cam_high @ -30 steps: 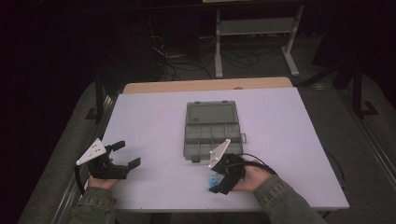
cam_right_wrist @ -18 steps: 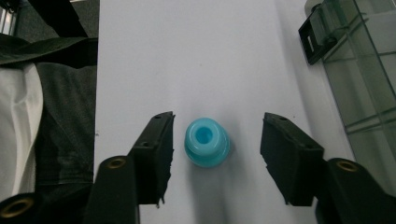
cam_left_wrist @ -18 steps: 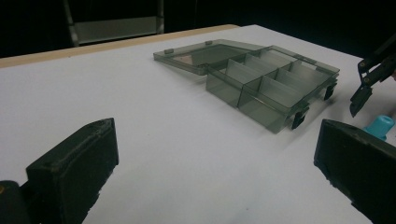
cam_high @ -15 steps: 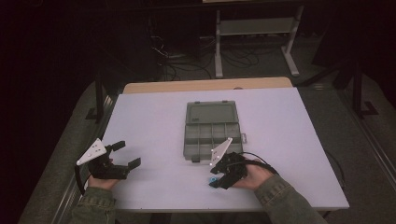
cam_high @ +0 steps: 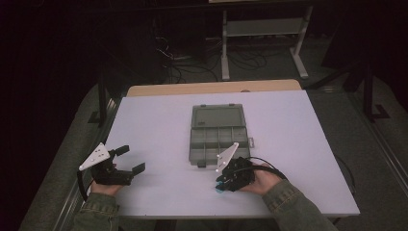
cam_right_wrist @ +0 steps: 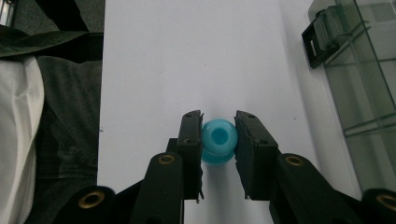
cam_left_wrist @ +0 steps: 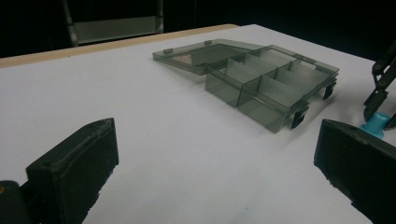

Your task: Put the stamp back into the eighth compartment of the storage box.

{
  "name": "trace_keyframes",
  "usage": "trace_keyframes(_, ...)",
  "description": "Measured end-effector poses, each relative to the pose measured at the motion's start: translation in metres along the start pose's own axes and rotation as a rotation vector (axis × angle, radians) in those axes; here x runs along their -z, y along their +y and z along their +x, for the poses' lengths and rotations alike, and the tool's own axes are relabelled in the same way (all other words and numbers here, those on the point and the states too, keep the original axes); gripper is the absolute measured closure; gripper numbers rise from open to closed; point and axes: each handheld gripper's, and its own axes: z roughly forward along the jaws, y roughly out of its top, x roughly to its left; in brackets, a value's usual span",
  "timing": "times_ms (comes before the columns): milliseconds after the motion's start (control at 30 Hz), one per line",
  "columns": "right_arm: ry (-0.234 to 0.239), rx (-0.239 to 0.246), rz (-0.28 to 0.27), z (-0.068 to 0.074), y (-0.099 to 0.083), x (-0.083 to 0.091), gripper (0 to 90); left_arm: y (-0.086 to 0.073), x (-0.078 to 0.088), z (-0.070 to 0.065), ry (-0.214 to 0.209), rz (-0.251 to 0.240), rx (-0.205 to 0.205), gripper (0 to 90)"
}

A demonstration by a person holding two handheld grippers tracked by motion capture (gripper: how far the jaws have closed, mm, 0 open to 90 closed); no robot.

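White table (cam_high: 159, 120) is lit in a dark room. A blue spool (cam_right_wrist: 218, 140) is pinched between the jaws of the right claw (cam_right_wrist: 218, 149), which have just been closing on it. An open box (cam_high: 217, 134) lies just ahead of that claw, nearer to it than to the left claw (cam_high: 126, 163), which is held open and empty. From above, little of the spool is seen; in the right gripper view its hole is seen to point up.

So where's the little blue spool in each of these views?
High view: blue spool at the table's near edge, under the right gripper.
Left gripper view: far right edge, partly behind the near jaw.
Right gripper view: centre, clamped between the jaws.
Shared landmark: the open grey compartment box beside it.
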Motion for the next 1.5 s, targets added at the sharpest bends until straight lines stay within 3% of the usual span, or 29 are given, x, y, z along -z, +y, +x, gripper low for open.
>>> trace_keyframes(767,0.007,-0.013,-0.034,-0.008,0.007,0.017,71.2,0.000,0.002,0.000,-0.006,-0.010,0.005,0.0)
trace_keyframes(1067,-0.022,-0.025,-0.069,-0.017,0.012,0.033,71.3,-0.001,0.002,0.000,-0.004,-0.012,0.008,0.0)
trace_keyframes(1500,-0.064,-0.022,-0.073,-0.022,0.020,0.045,71.2,-0.001,0.003,0.000,-0.005,-0.013,0.014,0.0)
